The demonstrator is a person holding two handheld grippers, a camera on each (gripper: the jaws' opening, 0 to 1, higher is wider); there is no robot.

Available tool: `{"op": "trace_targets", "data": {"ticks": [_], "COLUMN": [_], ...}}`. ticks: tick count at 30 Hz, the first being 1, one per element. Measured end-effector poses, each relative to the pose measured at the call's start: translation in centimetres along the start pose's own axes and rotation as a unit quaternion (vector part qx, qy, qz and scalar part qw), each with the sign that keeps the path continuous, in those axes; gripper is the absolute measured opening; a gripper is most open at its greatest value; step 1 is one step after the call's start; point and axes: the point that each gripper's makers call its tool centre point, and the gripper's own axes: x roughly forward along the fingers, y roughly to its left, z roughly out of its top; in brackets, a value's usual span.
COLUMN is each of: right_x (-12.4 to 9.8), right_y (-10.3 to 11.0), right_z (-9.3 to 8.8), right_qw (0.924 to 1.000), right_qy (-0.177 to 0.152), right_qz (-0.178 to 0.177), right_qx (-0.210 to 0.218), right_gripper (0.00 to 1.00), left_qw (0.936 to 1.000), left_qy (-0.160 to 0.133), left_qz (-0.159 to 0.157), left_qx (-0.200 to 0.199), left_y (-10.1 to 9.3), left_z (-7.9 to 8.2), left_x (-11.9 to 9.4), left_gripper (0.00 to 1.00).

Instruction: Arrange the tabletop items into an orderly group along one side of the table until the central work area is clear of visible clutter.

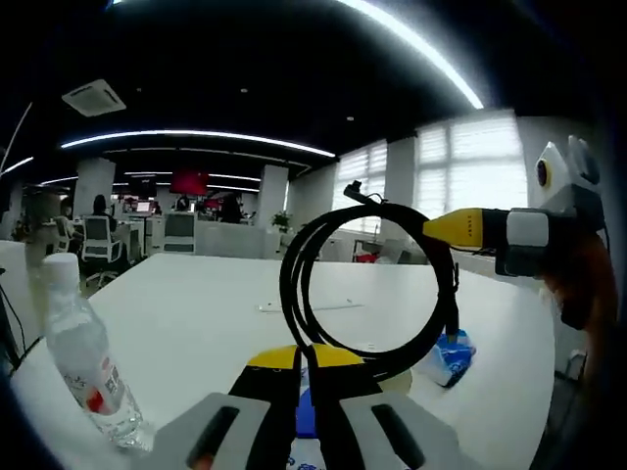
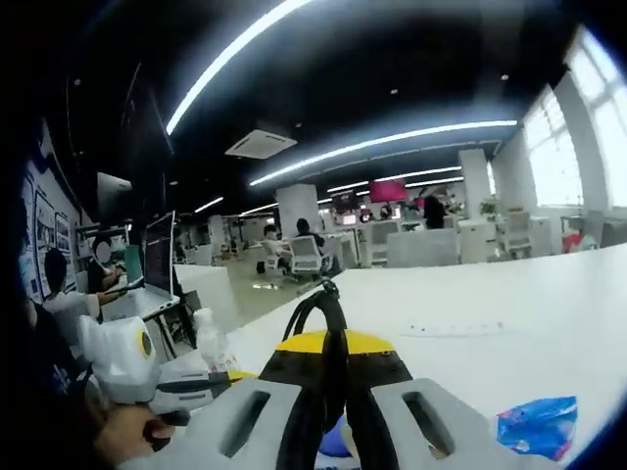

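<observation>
In the left gripper view, the left tongs (image 1: 304, 377) are closed on the lower part of a black coiled cable (image 1: 367, 284). The cable makes a round loop that stands upright above the white counter (image 1: 196, 313), with its plane facing the camera. A short free end with a plug sticks out at the top of the loop, pointing to the upper left. The right tongs (image 1: 446, 227) come in from the right side of this view. Their yellow tips touch the loop at its upper right.

In the right gripper view the same cable (image 2: 328, 323) is seen edge-on, as a narrow upright loop. It passes between the two yellow tips of the right tongs (image 2: 333, 382), which are closed narrow around it. The left gripper (image 2: 127, 357) shows at the lower left of this view, with a person's hand (image 2: 122, 431) under it.

A clear plastic water bottle (image 1: 83, 357) stands upright on the counter near the left edge in the left gripper view. It has a white cap and a label with a red mark. The writing on the label is too small to read. A small blue and white packet (image 1: 451, 354) lies on the counter behind the lower right of the loop. Its print cannot be read either. A blue thing (image 1: 306, 411) shows between the left tongs' arms, but I cannot tell what it is.
</observation>
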Motion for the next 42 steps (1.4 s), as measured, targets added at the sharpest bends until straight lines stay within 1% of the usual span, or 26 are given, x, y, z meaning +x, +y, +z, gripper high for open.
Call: {"op": "trace_targets", "data": {"ticks": [3,6,8,10,13,15,16,19,20,21,23,24,25,26,28,29,30,31,32,33,35,36,37,38,41,42], "right_x": [-1.0,-2.5,-3.2,-3.9,-4.5,-4.7,-4.8,-5.2,-5.3,-5.5,-5.9,-6.3,-6.7,-6.9,-7.4,-7.7,-8.0,-8.5,-8.9,-9.5,-10.1,-10.4,-10.7,-10.9,-11.5,-11.7], "right_y": [0.2,0.5,0.4,0.5,0.6,0.5,0.3,-0.2,-0.2,-0.4,-0.4,-0.5,-0.6,-0.6,-0.7,-0.8,-0.9,-1.4,-1.7,-2.1,-2.6,-2.8,-3.2,-3.5,-4.4,-4.7], "right_z": [-0.2,-0.2,-0.3,-0.2,-0.2,-0.5,-0.7,-1.3,-1.4,-1.7,-2.0,-2.1,-2.2,-2.1,-2.3,-2.4,-2.4,-2.5,-2.7,-2.8,-3.5,-3.8,-4.4,-4.8,-5.7,-6.2], "right_qw": [0.9999,0.9997,0.9997,0.9996,0.9995,0.9995,0.9995,0.999,0.9991,0.9988,0.9989,0.9986,0.9986,0.9981,0.998,0.9977,0.9975,0.9973,0.9968,0.996,0.9926,0.9923,0.9907,0.99,0.9884,0.9873], "right_qy": [-0.005,-0.02,-0.021,-0.025,-0.028,-0.027,-0.024,-0.019,-0.017,-0.016,-0.016,-0.016,-0.017,-0.02,-0.019,-0.019,-0.022,-0.025,-0.025,-0.031,-0.028,-0.028,-0.024,-0.023,-0.019,-0.015], "right_qz": [0.005,0.004,0.004,0.007,0.009,0.012,0.011,0.014,0.015,0.012,0.014,0.014,0.017,0.016,0.015,0.013,0.012,0.004,0.0,0.0,0.0,0.0,-0.002,-0.006,-0.016,-0.018], "right_qx": [0.008,0.009,0.009,0.012,0.013,0.009,0.018,0.037,0.036,0.044,0.041,0.048,0.046,0.057,0.059,0.064,0.066,0.069,0.075,0.084,0.118,0.121,0.134,0.139,0.15,0.157], "right_gripper": [0.01,0.01,0.01,0.01,0.01,0.01,0.01,0.01,0.01,0.01,0.01,0.01,0.01,0.01,0.01,0.01,0.01,0.01,0.01,0.01,0.01,0.01,0.01,0.01,0.01,0.01], "left_qw": [1.0,0.9998,0.9995,0.9995,0.9996,0.9995,0.9995,0.9995,0.9995,0.9995,0.9995,0.9995,0.9994,0.9992,0.9991,0.9989,0.9979,0.9964,0.9951,0.9939,0.993,0.993,0.993,0.9918,0.9891,0.9894], "left_qy": [-0.005,-0.019,-0.025,-0.029,-0.026,-0.021,-0.019,-0.017,-0.015,-0.016,-0.015,-0.017,-0.019,-0.022,-0.023,-0.022,-0.017,-0.005,-0.009,-0.014,-0.01,-0.009,-0.004,0.002,0.007,0.009], "left_qz": [0.0,0.001,0.002,-0.003,-0.006,-0.007,-0.01,-0.019,-0.02,-0.022,-0.024,-0.027,-0.03,-0.033,-0.036,-0.042,-0.06,-0.083,-0.092,-0.104,-0.11,-0.111,-0.114,-0.121,-0.138,-0.139], "left_qx": [0.005,0.01,0.019,0.011,0.011,0.023,0.023,0.017,0.018,0.015,0.01,0.002,0.005,0.002,0.002,-0.004,-0.021,-0.016,-0.035,-0.035,-0.042,-0.04,-0.032,-0.043,-0.051,-0.04], "left_y": [-0.6,-1.5,-2.0,-2.3,-2.8,-3.1,-3.2,-3.6,-3.7,-3.9,-4.2,-4.5,-4.8,-5.0,-5.5,-5.7,-6.5,-7.3,-7.7,-8.1,-8.5,-8.5,-8.9,-9.3,-10.1,-10.4], "left_z": [-0.1,-0.1,-0.2,-0.1,-0.2,-0.4,-0.6,-1.1,-1.3,-1.4,-1.6,-1.8,-1.9,-2.0,-2.1,-2.2,-2.4,-2.9,-2.9,-3.0,-3.5,-3.5,-3.9,-4.2,-4.6,-4.8], "left_x": [-1.0,-2.3,-3.0,-3.5,-3.9,-4.1,-4.1,-4.5,-4.5,-4.7,-4.9,-5.1,-5.4,-5.5,-5.9,-6.1,-6.3,-6.6,-6.8,-7.1,-7.2,-7.2,-7.1,-7.3,-7.7,-7.8], "left_gripper": [0.01,0.01,0.01,0.01,0.01,0.01,0.01,0.01,0.01,0.01,0.01,0.01,0.01,0.01,0.01,0.01,0.01,0.02,0.02,0.01,0.01,0.01,0.01,0.01,0.02,0.02]}}
